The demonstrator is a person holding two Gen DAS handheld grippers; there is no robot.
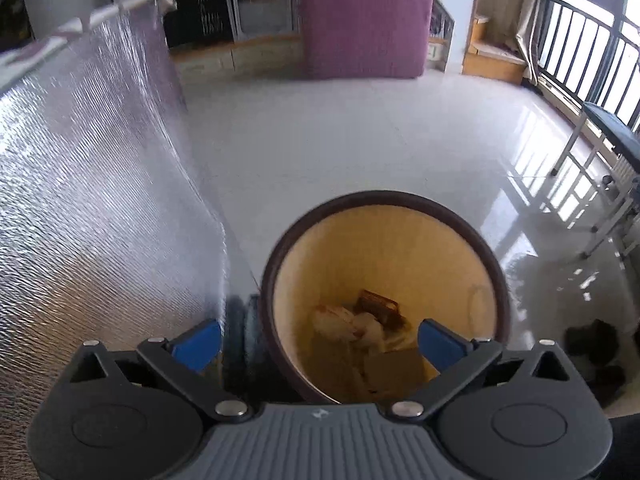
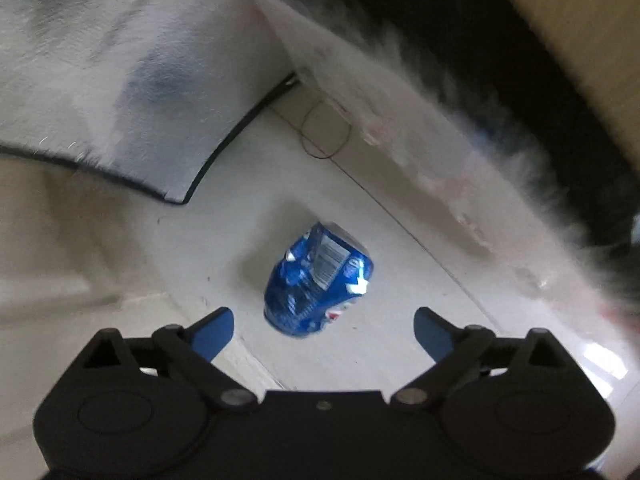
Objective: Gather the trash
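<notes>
In the left wrist view, a round bin (image 1: 496, 280) with a dark rim and yellow inside stands on the floor and holds several pieces of trash (image 1: 360, 332). My left gripper (image 1: 320, 340) is open and empty above its near rim. In the right wrist view, a crushed blue can (image 2: 318, 280) lies on the pale floor. My right gripper (image 2: 324, 330) is open and empty, above the can, with the can just ahead of the gap between its fingers.
A silver foil sheet (image 1: 88, 200) hangs at the left of the bin. A pink mattress (image 1: 364, 20) leans on the far wall. A bench (image 1: 612, 140) stands by the window railing. Beside the can are a foil mat (image 2: 120, 80) and a white ledge (image 2: 440, 160).
</notes>
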